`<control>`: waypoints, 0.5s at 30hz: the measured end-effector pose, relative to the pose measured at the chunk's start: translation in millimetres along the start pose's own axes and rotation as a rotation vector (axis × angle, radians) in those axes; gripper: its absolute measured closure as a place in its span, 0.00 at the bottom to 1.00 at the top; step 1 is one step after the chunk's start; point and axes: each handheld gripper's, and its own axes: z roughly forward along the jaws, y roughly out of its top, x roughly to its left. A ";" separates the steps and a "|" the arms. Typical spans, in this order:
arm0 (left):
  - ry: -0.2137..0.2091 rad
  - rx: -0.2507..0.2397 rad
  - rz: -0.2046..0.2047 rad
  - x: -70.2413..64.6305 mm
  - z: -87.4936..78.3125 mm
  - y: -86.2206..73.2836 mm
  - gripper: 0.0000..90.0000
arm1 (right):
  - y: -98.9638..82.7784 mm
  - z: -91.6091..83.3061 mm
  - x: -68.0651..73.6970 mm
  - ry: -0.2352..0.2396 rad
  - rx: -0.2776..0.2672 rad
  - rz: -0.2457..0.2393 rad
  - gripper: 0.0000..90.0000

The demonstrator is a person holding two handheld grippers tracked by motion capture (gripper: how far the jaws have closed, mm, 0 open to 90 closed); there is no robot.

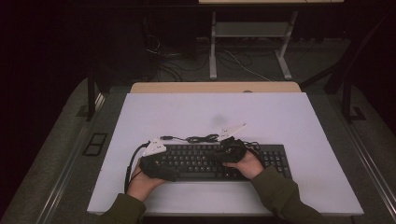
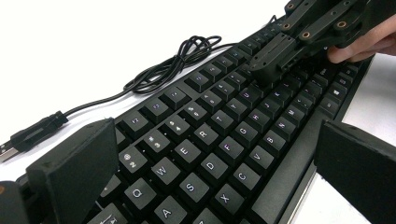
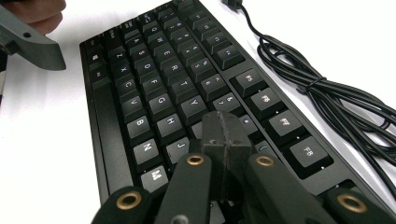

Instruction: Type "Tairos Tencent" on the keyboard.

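The right gripper [image 3: 227, 135], jaws clenched together on nothing, presses its tip on the keys mid-keyboard [image 1: 205, 161]; the left gripper [image 2: 215, 154], jaws spread wide, straddles the keyboard's left end. Lying flat at the table's [image 1: 289, 116] near edge, the keyboard looks rigid and fairly light; I'd grip its end edges, not the wobbly keycaps.

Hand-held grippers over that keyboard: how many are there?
2. The left hand-held gripper sits over the keyboard's left end, jaws apart. The right hand-held gripper is over the middle keys, jaws shut together, tip on the keys.
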 end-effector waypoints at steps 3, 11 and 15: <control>0.000 0.002 -0.001 -0.5 0.2 -0.1 0.00 | -0.4 0.5 -0.1 -0.006 0.006 0.000 0.99; -0.001 0.002 -0.001 -0.3 0.3 -0.2 0.00 | -1.2 1.5 0.0 -0.007 0.010 -0.001 0.99; 0.000 0.002 -0.001 -0.4 0.2 0.0 0.00 | -2.3 2.9 -0.2 -0.012 0.020 -0.003 0.99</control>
